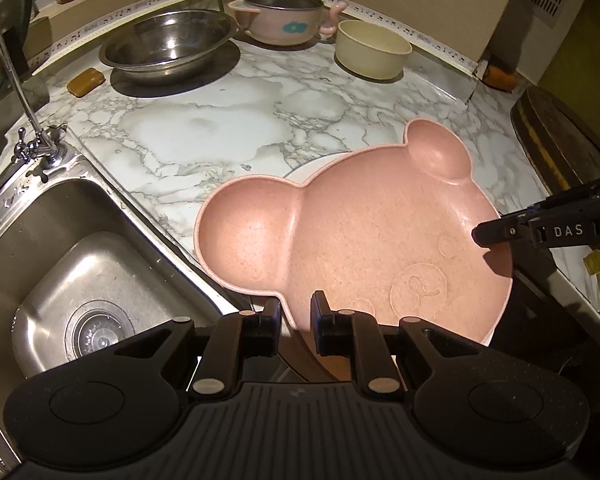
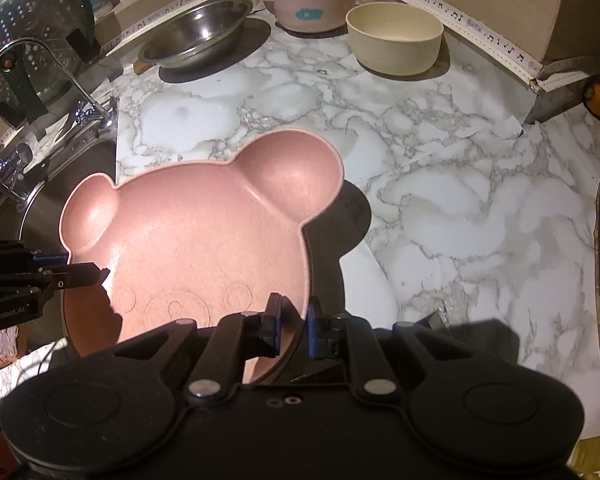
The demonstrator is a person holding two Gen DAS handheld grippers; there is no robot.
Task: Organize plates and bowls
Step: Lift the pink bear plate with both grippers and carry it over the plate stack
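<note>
— Where's the pink bear-shaped plastic plate point(image 1: 360, 236)?

— Above the marble-patterned counter point(image 1: 204, 128), beside the steel sink point(image 1: 60, 264). My left gripper point(image 1: 296, 316) and right gripper point(image 2: 292, 316) each pinch its rim on opposite sides.

— Behind it?

— A steel bowl point(image 1: 168, 44), a pink handled pot point(image 1: 284, 20), a cream bowl point(image 1: 372, 48).

Left tongs point(image 1: 296, 312) and right tongs point(image 2: 294, 312) both clamp narrowly, facing inward.

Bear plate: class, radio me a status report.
Left gripper and right gripper both clamped on pink bear plate rim. Plate held above marble counter. Path unobstructed; bowls at back.
</note>
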